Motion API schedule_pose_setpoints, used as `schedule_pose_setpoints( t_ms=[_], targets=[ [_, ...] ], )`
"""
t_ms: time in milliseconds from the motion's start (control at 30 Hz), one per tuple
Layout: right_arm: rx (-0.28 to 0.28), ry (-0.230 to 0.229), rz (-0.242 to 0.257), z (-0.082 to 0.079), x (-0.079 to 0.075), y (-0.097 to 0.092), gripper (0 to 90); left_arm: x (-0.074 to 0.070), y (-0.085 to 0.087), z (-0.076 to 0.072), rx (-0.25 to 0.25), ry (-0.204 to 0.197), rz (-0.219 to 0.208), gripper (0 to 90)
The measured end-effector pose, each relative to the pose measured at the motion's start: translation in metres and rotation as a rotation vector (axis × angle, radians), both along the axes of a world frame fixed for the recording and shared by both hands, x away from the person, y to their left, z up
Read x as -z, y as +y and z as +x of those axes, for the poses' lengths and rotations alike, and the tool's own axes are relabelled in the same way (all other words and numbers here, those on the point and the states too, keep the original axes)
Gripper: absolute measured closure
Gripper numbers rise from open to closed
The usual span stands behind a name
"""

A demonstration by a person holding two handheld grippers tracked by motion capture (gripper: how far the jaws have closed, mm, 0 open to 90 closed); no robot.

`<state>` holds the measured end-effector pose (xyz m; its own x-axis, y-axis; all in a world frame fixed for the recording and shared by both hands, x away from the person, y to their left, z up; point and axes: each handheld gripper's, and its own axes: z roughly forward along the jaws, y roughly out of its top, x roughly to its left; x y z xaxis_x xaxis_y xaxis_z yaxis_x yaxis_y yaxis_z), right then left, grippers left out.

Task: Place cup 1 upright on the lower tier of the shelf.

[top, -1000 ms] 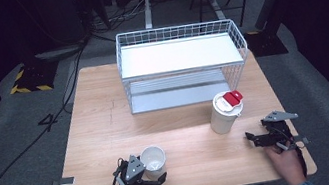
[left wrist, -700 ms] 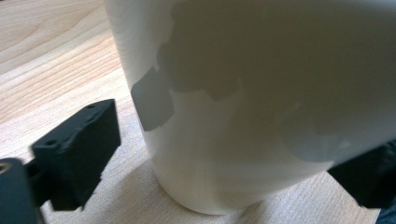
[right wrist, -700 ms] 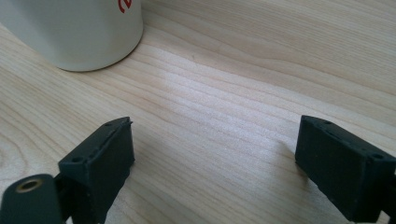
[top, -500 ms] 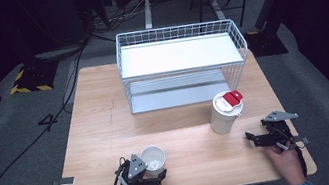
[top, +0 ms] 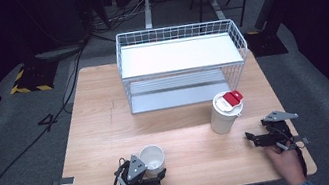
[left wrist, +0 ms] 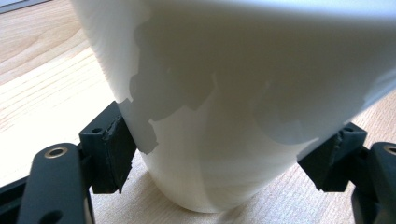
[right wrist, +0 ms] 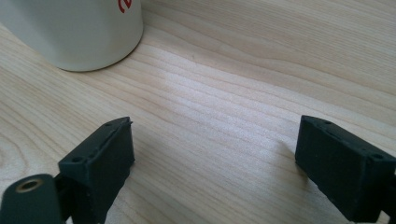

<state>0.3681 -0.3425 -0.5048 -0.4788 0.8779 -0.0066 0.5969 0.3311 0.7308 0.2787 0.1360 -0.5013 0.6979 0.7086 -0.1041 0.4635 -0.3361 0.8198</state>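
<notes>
Change: nothing is moving since the earlier frames.
Left gripper (top: 157, 167): jaws are closing on the cup (top: 152, 157), pads touching.
Right gripper (top: 255, 139): resting low, jaws spread wide, empty, near the tumbler (top: 224, 112).

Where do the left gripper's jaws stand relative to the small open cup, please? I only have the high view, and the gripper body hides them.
Observer: In the left gripper view, the jaws flank the cup low on its wall, one pad on each side, touching or nearly so; its base rests on the table.
Operator: Thank you. And is the right gripper holding anything?
Observer: No. In the right gripper view, the right gripper has its jaws wide apart over bare wood.
Operator: Is the lidded cup between them?
Observer: No. The lidded cup stands ahead and off to one side, with a red mark on its wall.
</notes>
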Motion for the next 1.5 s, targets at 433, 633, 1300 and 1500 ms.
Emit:
schedule_pose_setpoints(
  t_ms=[433,633,1300,1500],
  targets=[
    [0.0,0.0,0.0,0.0,0.0,0.0,11.9,-0.004,-0.003,-0.005,0.018,-0.024,0.015,23.2],
    [-0.001,0.0,0.002,0.0,0.0,0.0,11.9,-0.009,-0.001,-0.009,-0.002,-0.037,-0.003,23.3],
    [0.0,0.0,0.0,0.0,0.0,0.0,11.9,-0.047,0.009,-0.005,-0.049,-0.054,-0.036,23.3],
    [0.0,-0.001,0.0,0.0,0.0,0.0,11.9,-0.058,0.007,0.0,-0.051,-0.045,-0.048,23.3]
  ],
)
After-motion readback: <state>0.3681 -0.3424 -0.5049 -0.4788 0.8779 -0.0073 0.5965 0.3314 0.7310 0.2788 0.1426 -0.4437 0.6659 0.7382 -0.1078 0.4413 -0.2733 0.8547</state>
